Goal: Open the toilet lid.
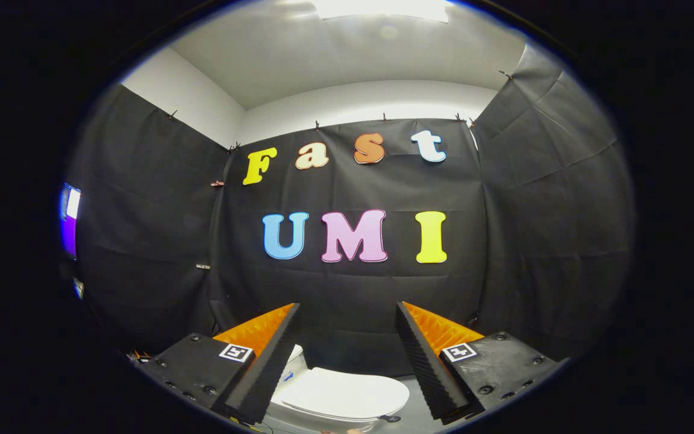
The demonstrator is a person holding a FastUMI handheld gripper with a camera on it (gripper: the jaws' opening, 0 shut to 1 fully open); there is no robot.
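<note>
Gripper [347,337] with black ribbed pads and orange fingers: spread wide, released, grasping nothing. Glossy white oval toilet lid [347,393]: closed, flat on white toilet bowl [299,411], below and ahead, framed between fingers, well apart from them. Lid long axis runs across gripper's forward line. White cistern [294,360] beside left finger. Judgement: coming move calls for descent toward lid's free edge.

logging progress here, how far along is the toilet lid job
Nothing looks done: the toilet lid lies flat and closed on the toilet. In hand: the gripper is open, its fingers spread above the lid, not touching it. Left: lower, catch the lid's edge, lift it.
</note>
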